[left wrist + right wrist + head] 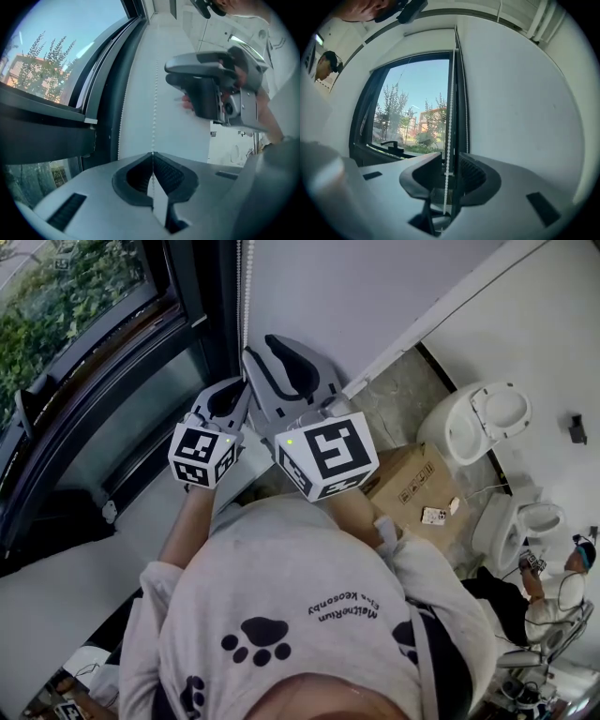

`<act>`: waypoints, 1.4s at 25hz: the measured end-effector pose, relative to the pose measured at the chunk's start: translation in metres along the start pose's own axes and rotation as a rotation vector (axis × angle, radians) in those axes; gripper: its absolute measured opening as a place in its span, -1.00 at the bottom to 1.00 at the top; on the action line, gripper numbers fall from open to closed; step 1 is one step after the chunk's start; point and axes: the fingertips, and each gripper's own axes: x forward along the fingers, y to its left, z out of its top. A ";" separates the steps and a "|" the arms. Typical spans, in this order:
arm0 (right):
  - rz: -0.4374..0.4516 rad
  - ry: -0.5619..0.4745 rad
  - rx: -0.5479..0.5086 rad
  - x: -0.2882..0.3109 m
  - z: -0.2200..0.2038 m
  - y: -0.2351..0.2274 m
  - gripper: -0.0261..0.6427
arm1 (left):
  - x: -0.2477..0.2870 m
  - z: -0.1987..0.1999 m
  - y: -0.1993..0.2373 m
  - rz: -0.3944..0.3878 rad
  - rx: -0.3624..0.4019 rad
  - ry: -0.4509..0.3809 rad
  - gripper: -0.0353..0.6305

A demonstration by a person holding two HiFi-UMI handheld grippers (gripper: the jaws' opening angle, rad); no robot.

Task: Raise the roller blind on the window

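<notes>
- Pinching the white beaded pull chain [153, 93], the left gripper [152, 158] has its jaws closed on one strand, just beside the dark window frame [105, 93] on the wall side.
- Further up the frame, the right gripper [450, 165] has its jaws partly apart. A strand hangs between the ribbed pads [472, 172] and is not pressed.
- A second strand runs along the frame. Cannot tell whether both grippers are on the same strand.
- The roller blind shows no fabric over the glass [412, 112]. Its roll at the frame top cannot be made out.
- Handling, by judgement: the chain is light, limp and thin, and its slick beads would slip in a weak pinch.
- Best hold: square across one strand, deep in the ribs, pulling parallel to the frame. A sideways yank risks jamming the chain.
</notes>
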 end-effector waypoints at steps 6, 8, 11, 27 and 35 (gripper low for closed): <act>0.013 -0.022 -0.028 0.020 0.032 0.002 -0.58 | 0.001 0.000 0.000 -0.003 0.004 -0.003 -0.85; 0.020 -0.022 -0.032 0.024 0.037 0.003 -0.61 | 0.001 -0.001 0.001 -0.002 0.004 -0.005 -0.85; 0.021 -0.033 -0.034 0.028 0.045 0.003 -0.74 | 0.001 -0.001 0.001 -0.001 0.004 -0.008 -0.85; 0.014 -0.036 -0.047 0.028 0.035 -0.001 -0.89 | 0.002 -0.014 -0.005 -0.031 -0.027 0.014 -0.85; 0.020 -0.043 -0.043 0.029 0.033 -0.002 -0.89 | 0.003 -0.016 -0.006 -0.029 -0.040 0.001 -0.85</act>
